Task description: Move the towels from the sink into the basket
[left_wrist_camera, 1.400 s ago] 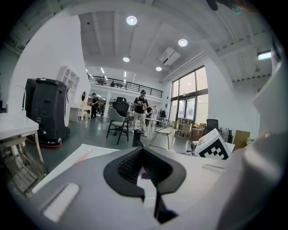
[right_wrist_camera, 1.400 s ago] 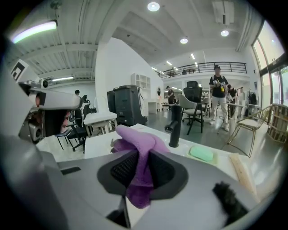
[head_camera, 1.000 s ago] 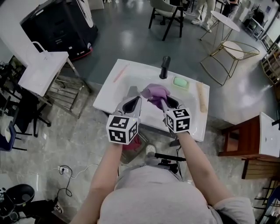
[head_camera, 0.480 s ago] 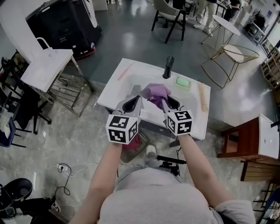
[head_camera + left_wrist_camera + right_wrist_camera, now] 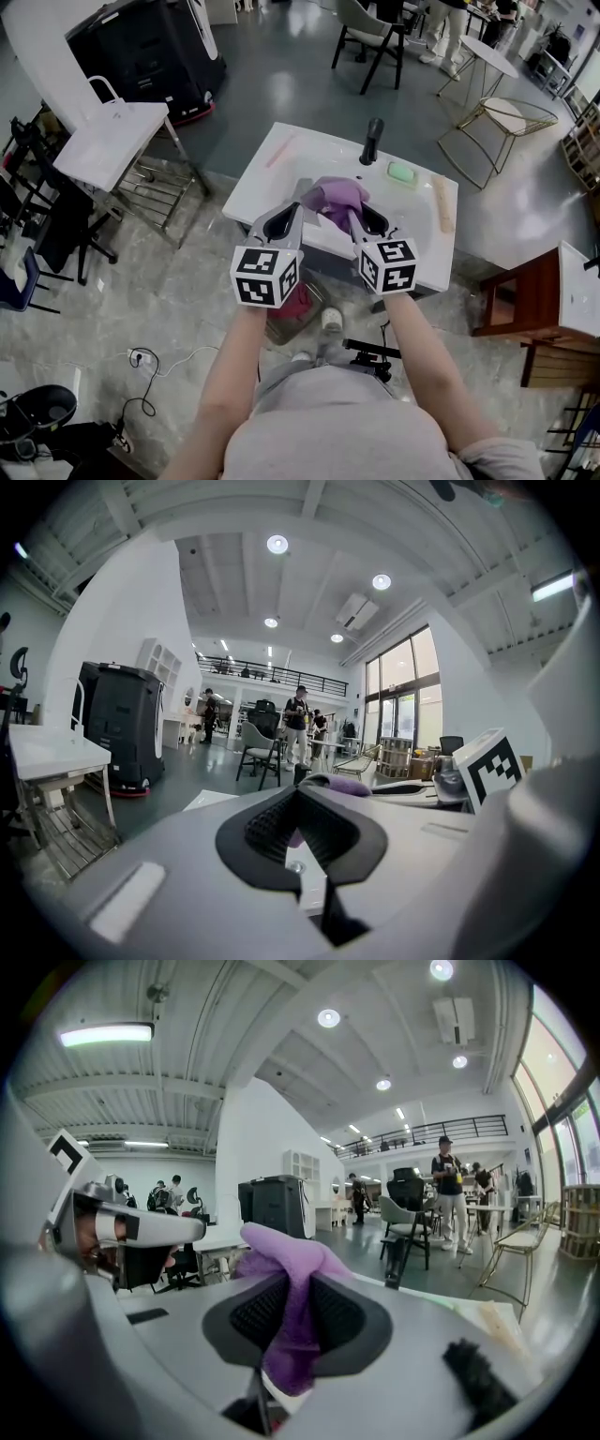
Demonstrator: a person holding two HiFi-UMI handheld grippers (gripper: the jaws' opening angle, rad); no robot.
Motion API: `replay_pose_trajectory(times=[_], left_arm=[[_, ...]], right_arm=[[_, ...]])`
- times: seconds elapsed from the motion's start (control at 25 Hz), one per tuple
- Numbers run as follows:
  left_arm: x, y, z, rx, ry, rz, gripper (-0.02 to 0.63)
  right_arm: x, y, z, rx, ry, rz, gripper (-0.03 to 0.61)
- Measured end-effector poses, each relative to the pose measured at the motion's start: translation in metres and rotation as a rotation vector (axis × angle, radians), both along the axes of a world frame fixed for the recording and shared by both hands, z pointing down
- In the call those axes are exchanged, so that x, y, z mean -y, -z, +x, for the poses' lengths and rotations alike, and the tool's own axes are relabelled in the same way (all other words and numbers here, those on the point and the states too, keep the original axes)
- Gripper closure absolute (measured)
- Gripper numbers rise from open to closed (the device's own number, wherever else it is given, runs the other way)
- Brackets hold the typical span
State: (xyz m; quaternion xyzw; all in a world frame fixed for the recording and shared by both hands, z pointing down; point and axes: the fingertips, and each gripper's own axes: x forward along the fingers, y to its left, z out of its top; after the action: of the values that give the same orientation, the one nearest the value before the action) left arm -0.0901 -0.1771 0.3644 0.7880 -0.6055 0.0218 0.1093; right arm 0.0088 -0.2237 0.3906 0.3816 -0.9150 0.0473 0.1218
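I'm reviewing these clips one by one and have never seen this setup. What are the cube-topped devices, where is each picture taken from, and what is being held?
There is no robot here. A person holds a two-jaw gripper in each hand, and the patterned cubes are part of the grippers. The head view looks down from the person's head. The other two views ride on the grippers and look along their jaws. Below is a white sink with a black faucet and a green soap. The right gripper is clamped on a purple towel held over the basin. The left gripper looks closed on the towel's edge.
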Motion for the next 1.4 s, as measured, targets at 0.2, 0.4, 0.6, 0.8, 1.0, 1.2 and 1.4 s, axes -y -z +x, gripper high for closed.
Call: replay_pose_trajectory(times=[0.2,0.4,0.6,0.8,1.0,1.2,1.4], left_arm=[[-0.015,0.005,-0.009,-0.004,0.013,0.018,0.611],[-0.029,0.008,-0.02,-0.013,0.029,0.027,0.611],[-0.041,0.014,-0.032,-0.029,0.052,0.041,0.611],[-0.051,0.017,-0.042,-0.059,0.085,0.051,0.611],[-0.056,0.019,-0.051,-0.052,0.103,0.058,0.611],[-0.061,0.024,-0.058,-0.051,0.126,0.063,0.611],[-0.064,0.028,-0.062,-0.044,0.154,0.07,0.611]], right_arm=[[-0.014,0.013,-0.01,0.016,-0.01,0.025,0.495],[-0.031,0.024,-0.023,0.034,-0.011,0.043,0.495],[-0.045,0.032,-0.032,0.041,-0.009,0.06,0.495],[-0.057,0.04,-0.04,0.043,-0.004,0.078,0.495],[-0.061,0.048,-0.051,0.055,0.011,0.094,0.495],[-0.064,0.056,-0.059,0.062,0.033,0.11,0.495],[-0.064,0.062,-0.066,0.077,0.06,0.119,0.495]])
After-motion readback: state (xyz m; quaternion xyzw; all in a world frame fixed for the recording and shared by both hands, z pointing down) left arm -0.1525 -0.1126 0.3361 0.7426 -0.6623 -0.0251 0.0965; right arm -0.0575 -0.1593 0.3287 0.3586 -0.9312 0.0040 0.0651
